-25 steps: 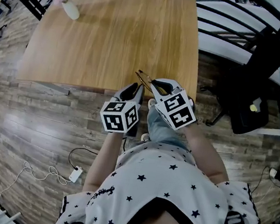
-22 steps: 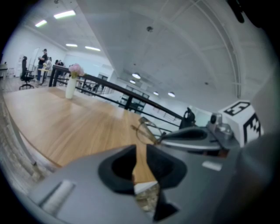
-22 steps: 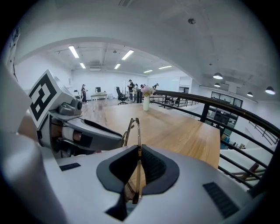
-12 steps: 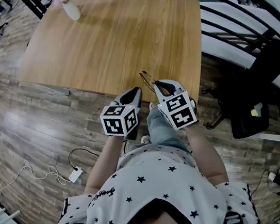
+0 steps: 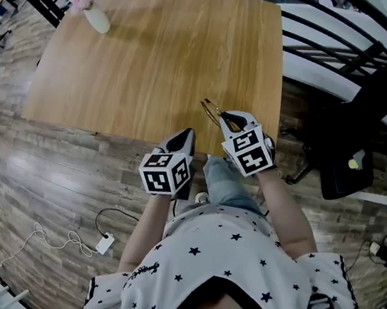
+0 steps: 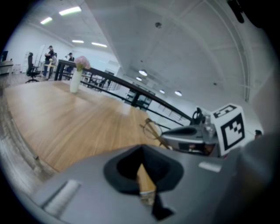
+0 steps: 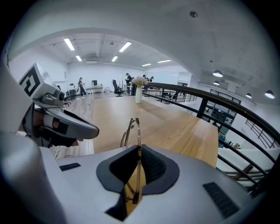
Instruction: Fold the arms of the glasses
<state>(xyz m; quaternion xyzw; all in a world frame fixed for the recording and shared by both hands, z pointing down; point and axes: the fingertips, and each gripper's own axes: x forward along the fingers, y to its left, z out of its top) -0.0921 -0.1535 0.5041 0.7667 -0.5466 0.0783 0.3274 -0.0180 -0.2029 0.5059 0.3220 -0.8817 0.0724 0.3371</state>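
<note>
Thin gold wire-rimmed glasses [image 5: 211, 110] hang over the near right corner of the wooden table [image 5: 151, 50]. My right gripper [image 5: 224, 121] is shut on them. In the right gripper view the glasses [image 7: 131, 127] stand edge-on between the jaws of the right gripper [image 7: 138, 149]. My left gripper [image 5: 187, 136] is just left of them at the table's near edge, apart from the glasses. In the left gripper view the left gripper [image 6: 142, 151] has just closed with nothing between its jaws, and the glasses [image 6: 152, 130] show ahead to the right.
A white vase with pink flowers [image 5: 94, 11] stands at the table's far left corner. A black railing [image 5: 327, 33] runs behind and to the right of the table. A black chair [image 5: 354, 138] is at the right, and a cable with a plug [image 5: 104, 241] lies on the floor.
The right gripper has carried the glasses a little farther in over the table. The left gripper has shifted slightly along the near edge and its jaws have come together.
</note>
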